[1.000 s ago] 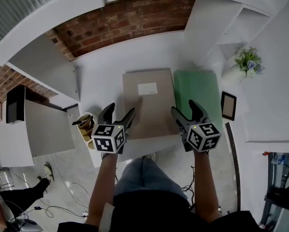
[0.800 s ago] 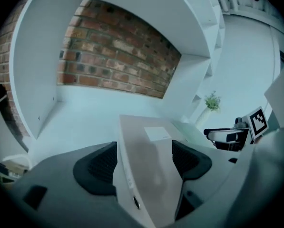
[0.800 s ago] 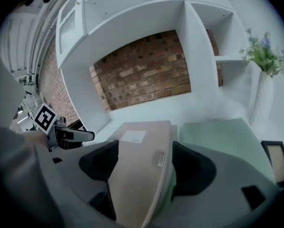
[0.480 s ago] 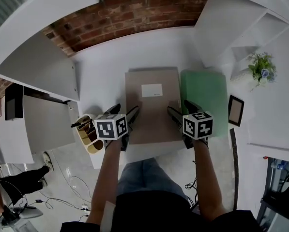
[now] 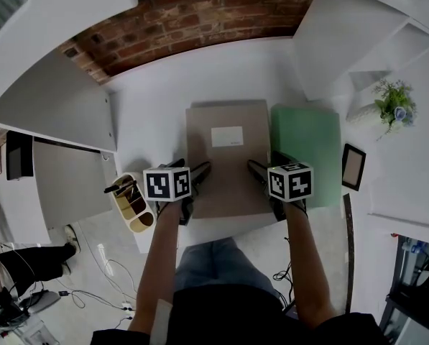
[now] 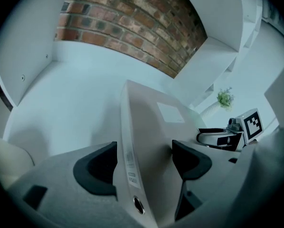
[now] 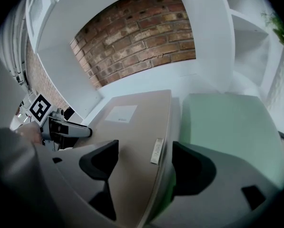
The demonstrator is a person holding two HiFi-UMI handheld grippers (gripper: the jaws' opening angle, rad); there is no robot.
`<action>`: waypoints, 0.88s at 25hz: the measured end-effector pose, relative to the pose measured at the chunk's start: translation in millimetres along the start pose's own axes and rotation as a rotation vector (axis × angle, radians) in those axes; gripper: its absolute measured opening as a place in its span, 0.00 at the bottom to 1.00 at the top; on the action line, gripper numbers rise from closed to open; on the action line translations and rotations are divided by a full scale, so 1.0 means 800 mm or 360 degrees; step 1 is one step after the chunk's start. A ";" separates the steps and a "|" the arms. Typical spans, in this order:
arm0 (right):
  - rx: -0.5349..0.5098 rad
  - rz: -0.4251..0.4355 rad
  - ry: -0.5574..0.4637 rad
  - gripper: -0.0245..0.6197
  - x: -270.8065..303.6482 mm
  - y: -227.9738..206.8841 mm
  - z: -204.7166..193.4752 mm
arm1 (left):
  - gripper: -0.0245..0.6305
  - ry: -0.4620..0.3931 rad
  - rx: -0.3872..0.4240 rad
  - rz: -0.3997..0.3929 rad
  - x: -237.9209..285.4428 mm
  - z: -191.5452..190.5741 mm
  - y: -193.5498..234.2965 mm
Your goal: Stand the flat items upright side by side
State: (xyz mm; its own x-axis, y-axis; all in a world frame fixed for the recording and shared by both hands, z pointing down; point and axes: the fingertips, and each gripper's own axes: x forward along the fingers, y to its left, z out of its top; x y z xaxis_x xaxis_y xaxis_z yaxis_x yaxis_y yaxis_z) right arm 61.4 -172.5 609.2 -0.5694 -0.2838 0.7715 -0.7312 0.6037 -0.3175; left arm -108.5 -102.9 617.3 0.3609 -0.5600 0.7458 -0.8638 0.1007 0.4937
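Observation:
A beige binder [image 5: 225, 157] with a white label lies flat in the middle of the white table. A green folder [image 5: 307, 153] lies flat just to its right. My left gripper [image 5: 187, 171] is open at the binder's near left corner. In the left gripper view its jaws [image 6: 144, 163] straddle the binder's left spine [image 6: 130, 160], one pad outside it and one over the cover. My right gripper [image 5: 269, 165] is open at the near right corner. There its jaws [image 7: 144, 163] straddle the binder's right edge [image 7: 157, 151], the outer pad over the seam beside the green folder [image 7: 227, 122].
A pen holder [image 5: 131, 203] sits off the table's left front corner. A small picture frame [image 5: 354, 167] and a potted plant [image 5: 394, 106] stand to the right of the folders. White shelf panels and a brick wall [image 5: 200, 13] lie behind. The table's front edge [image 5: 221, 225] is close to the person.
Both grippers have dropped and tipped forward from above the table's front edge onto the beige binder's near corners. Their jaws stay wide apart.

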 end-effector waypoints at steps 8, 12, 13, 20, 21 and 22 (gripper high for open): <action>0.0129 0.0088 0.0095 0.55 0.012 0.004 -0.007 | 0.54 0.0071 -0.0057 -0.0073 0.008 -0.002 -0.003; 0.0158 0.0052 0.0091 0.55 0.011 0.002 -0.008 | 0.54 0.0079 -0.0064 -0.0086 0.010 -0.003 -0.007; 0.0155 0.0051 0.0090 0.55 0.011 0.003 -0.008 | 0.54 0.0078 -0.0063 -0.0084 0.010 -0.003 -0.007; 0.0119 0.0036 0.0104 0.54 0.009 0.005 -0.008 | 0.54 0.0058 -0.0043 -0.0054 0.010 -0.003 -0.010; 0.0118 0.0036 0.0099 0.54 0.009 0.006 -0.008 | 0.53 0.0053 -0.0038 -0.0046 0.009 -0.003 -0.010; 0.0121 0.0044 0.0087 0.54 0.009 0.009 -0.009 | 0.53 0.0047 -0.0032 -0.0038 0.009 -0.003 -0.011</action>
State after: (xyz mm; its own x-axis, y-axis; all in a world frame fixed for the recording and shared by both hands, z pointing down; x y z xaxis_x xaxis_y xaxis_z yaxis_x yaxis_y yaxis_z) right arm 54.7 -165.3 616.7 -0.5700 -0.2257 0.7901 -0.7430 0.5521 -0.3783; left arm -97.7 -105.8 619.4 0.3918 -0.5380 0.7463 -0.8476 0.1045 0.5203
